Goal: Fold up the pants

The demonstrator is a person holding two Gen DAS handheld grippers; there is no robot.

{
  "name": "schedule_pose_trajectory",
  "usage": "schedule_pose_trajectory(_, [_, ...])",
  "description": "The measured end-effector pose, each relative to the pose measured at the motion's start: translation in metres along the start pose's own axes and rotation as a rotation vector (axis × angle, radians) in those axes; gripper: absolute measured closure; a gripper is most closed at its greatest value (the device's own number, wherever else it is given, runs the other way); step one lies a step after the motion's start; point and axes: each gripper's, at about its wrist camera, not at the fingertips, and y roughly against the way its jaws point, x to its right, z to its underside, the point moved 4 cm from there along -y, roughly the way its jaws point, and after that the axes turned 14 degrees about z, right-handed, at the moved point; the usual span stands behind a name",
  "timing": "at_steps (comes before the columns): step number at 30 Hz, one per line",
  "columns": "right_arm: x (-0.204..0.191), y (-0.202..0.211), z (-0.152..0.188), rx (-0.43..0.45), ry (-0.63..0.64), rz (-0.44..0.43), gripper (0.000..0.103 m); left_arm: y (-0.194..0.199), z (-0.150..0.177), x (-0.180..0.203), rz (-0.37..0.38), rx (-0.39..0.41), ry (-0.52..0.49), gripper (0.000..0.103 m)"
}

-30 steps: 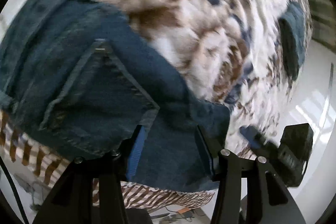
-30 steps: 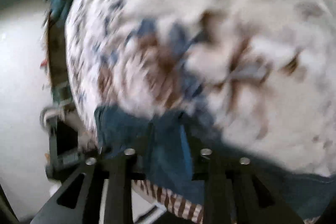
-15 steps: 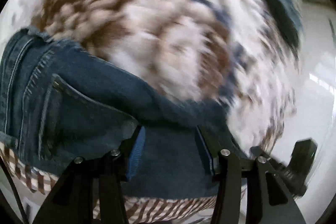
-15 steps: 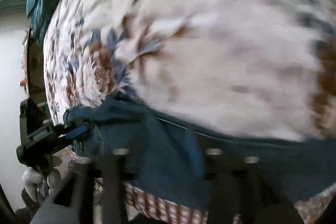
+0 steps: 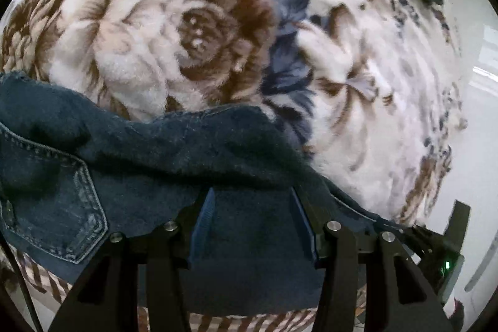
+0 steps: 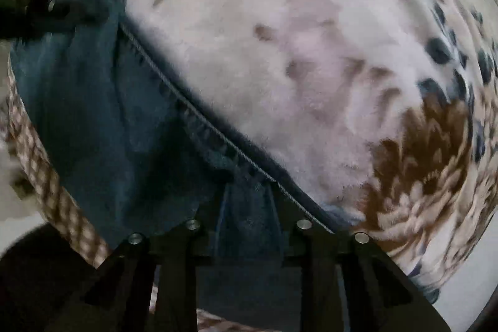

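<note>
Count's short here: one pair of dark denim pants [image 5: 174,164], one fluffy flower-print blanket [image 5: 186,30] under them, two grippers, left [image 5: 252,207] and right [image 6: 247,204].

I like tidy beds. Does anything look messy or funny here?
Only the jeans. They lie bunched and wrinkled on the flowery blanket, not flat. Both tongs, left and right, have denim between them; the right jaws are closing. Nothing looks torn or spilled.
</note>
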Motion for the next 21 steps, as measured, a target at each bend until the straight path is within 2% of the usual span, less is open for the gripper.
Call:
schedule_pose_trajectory(2, [0.004,0.001,0.002,0.023,-0.033,0.02,0.095,-0.003,0.001,-0.002,-0.015,0.008,0.012,0.056])
schedule_pose_trajectory(5, [0.028,0.009,0.02,0.072,-0.128,0.053,0.098,-0.002,0.002,-0.002,-0.026,0.026,0.029,0.056])
schedule_pose_trajectory(9, [0.062,-0.001,0.04,0.047,-0.324,0.048,0.103,-0.003,0.006,0.001,-0.05,0.042,0.02,0.056])
schedule_pose_trajectory(11, [0.077,-0.012,0.042,0.026,-0.417,0.007,0.103,-0.007,0.011,0.01,-0.072,0.044,-0.003,0.056])
schedule_pose_trajectory(13, [0.096,-0.012,0.049,0.021,-0.488,-0.1,0.102,-0.008,0.02,0.023,-0.077,0.049,-0.031,0.056])
schedule_pose_trajectory(15, [0.121,-0.003,0.064,0.039,-0.573,-0.189,0.095,-0.007,0.028,0.038,-0.081,0.064,-0.074,0.056])
schedule_pose_trajectory(16, [0.138,0.005,0.079,0.059,-0.646,-0.228,0.087,-0.006,0.034,0.047,-0.081,0.079,-0.101,0.056])
schedule_pose_trajectory(17, [0.152,0.011,0.093,0.076,-0.71,-0.248,0.068,-0.005,0.04,0.055,-0.081,0.095,-0.126,0.056])
schedule_pose_trajectory(18, [0.167,0.016,0.112,0.09,-0.775,-0.246,0.056,-0.006,0.047,0.064,-0.086,0.116,-0.16,0.051])
schedule_pose_trajectory(19, [0.184,0.02,0.134,0.097,-0.835,-0.215,0.037,-0.007,0.054,0.073,-0.093,0.133,-0.196,0.042])
schedule_pose_trajectory(20, [0.196,0.025,0.156,0.101,-0.883,-0.175,0.033,-0.01,0.061,0.081,-0.095,0.147,-0.227,0.024])
schedule_pose_trajectory(21, [0.214,0.027,0.183,0.104,-0.934,-0.136,0.033,-0.012,0.064,0.085,-0.098,0.152,-0.245,0.016])
